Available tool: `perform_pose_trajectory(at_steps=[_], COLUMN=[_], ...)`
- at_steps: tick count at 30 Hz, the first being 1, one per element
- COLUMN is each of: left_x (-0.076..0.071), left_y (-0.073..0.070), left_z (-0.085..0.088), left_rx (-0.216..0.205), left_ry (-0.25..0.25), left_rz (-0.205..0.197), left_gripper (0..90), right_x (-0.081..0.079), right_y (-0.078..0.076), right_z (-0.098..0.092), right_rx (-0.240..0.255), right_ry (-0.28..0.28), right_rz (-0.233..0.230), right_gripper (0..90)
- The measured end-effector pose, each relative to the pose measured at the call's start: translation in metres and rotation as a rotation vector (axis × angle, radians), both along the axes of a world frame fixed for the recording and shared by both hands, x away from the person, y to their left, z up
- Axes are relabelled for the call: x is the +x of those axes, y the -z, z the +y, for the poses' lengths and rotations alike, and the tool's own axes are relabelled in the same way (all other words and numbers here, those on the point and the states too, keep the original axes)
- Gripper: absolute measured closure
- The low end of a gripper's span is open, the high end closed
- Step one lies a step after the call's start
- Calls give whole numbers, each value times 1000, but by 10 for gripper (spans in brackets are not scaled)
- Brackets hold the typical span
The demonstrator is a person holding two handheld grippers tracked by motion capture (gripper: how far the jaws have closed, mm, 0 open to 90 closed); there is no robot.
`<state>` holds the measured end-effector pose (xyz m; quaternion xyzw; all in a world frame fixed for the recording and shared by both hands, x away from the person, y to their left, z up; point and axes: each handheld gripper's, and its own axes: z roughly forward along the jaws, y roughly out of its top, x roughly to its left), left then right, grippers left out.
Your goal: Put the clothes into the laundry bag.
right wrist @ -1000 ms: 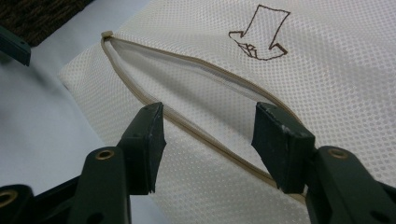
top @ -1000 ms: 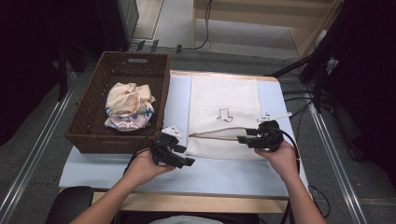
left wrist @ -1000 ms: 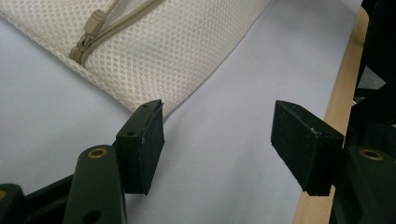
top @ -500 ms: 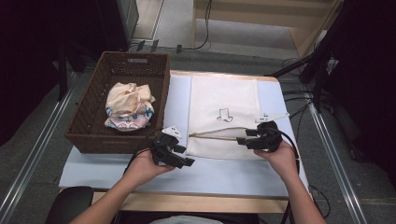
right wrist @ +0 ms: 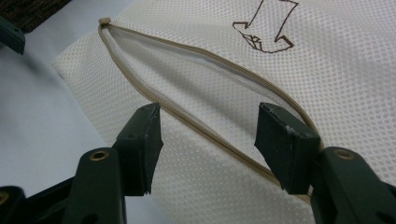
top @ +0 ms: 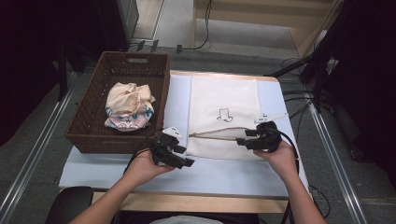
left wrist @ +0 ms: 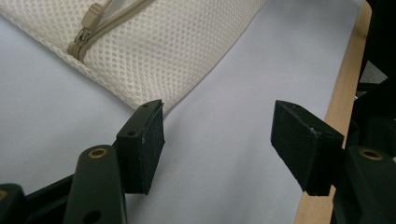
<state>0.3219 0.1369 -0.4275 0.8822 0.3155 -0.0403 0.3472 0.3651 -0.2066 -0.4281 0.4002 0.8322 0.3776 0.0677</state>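
Observation:
A cream mesh laundry bag [top: 224,100] with a small brown drawing lies flat on the white table, its zipper [top: 219,135] partly undone near the front edge. My right gripper [top: 243,137] hovers over that gaping zipper slit [right wrist: 187,79]. It is open, its jaws have just spread wider, and only bag mesh [right wrist: 327,70] lies below them. My left gripper [top: 186,157] is open beside the bag's left front corner [left wrist: 177,42], above bare table and holding nothing. The zipper pull [left wrist: 86,28] lies just beyond it.
A dark wicker basket [top: 86,114] stands at the left of the table with crumpled cloth [top: 128,105] inside. The white table top [top: 224,170] ends in a wooden front edge [top: 187,200]. Cables and dark stands sit on the floor to the right.

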Motion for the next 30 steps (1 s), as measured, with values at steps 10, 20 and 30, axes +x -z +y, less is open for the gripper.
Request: perform_pose_trajectory(at_steps=[10,20,30], left_x=[-2,-12,-17], left_y=[-17,-33,-51], left_z=[11,18,25], left_rx=[18,28,8], left_ry=[6,-4,-17], left_rz=[5,-21,-24], left_gripper=[384,381,388], right_x=[1,2,4], right_y=[0,-1,-1], right_z=[2,6,10], right_rx=[3,8,-2], right_ry=[-11,-28,-40], right_rz=[2,1,0], right_gripper=[421,421,421])
